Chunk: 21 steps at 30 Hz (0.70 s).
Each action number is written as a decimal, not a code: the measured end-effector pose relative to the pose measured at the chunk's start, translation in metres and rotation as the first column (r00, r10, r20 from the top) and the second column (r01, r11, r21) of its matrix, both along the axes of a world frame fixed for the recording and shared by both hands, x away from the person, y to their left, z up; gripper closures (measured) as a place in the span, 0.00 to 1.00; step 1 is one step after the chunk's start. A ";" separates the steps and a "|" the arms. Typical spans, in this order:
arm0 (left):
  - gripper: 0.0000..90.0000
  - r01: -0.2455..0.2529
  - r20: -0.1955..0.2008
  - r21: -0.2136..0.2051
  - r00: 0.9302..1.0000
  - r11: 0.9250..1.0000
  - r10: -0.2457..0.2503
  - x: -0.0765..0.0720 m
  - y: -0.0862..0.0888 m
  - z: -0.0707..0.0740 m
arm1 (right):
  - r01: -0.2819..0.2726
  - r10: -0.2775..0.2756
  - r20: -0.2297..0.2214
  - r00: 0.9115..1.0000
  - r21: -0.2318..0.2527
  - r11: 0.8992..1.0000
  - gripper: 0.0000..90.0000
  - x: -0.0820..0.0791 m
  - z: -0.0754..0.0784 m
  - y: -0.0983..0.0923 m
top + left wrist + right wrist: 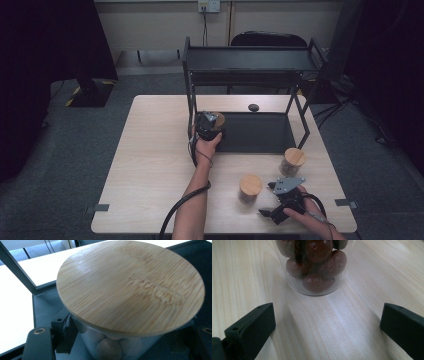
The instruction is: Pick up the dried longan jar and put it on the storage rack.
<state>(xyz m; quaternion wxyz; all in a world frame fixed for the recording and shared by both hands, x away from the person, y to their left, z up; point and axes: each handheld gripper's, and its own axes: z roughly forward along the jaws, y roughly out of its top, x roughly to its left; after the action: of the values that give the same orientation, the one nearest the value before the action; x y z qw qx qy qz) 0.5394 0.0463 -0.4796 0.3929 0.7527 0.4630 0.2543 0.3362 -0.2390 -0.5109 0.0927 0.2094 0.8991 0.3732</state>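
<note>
Near the centre of the high view, the left gripper (212, 122) is clenched on a clear glass jar with a round bamboo lid (218, 120), holding it at the left front corner of the black metal two-tier shelf rack (250, 62), just over the rack's dark lower tray (260, 135). In the left gripper view that same jar's bamboo lid (130, 287) spreads across most of the frame, tilted, with the glass wall and pale rounded contents below it at the bottom centre; a black finger (63, 333) presses against the glass at the lower left.

At the lower right of the high view, the right gripper (275, 207) rests low over the pale wooden bench (150, 165), its fingers released and spread wide. Just to its upper left stands a second lidded glass jar (250, 187), apart from the fingers. In the right gripper view this jar of dark brown rounded fruits (315, 265) sits at the top centre, upright on the bench, with the black fingers (252, 327) standing well to either side at the bottom corners and nothing between them.

A third lidded jar (292, 161) stands on the bench at the right, just beside the rack's front right leg. A small black round object (253, 107) lies on the bench behind the lower tray.
</note>
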 end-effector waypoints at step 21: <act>0.29 -0.032 -0.004 0.006 0.999 0.999 0.032 0.006 0.001 -0.003 | 0.000 0.000 0.000 1.000 0.000 1.000 0.00 0.000 0.000 0.000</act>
<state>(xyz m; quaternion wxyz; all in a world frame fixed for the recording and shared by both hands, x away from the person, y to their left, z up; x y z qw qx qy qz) 0.5453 0.0472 -0.4822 0.3854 0.7469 0.4752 0.2605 0.3362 -0.2390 -0.5108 0.0926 0.2095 0.8990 0.3732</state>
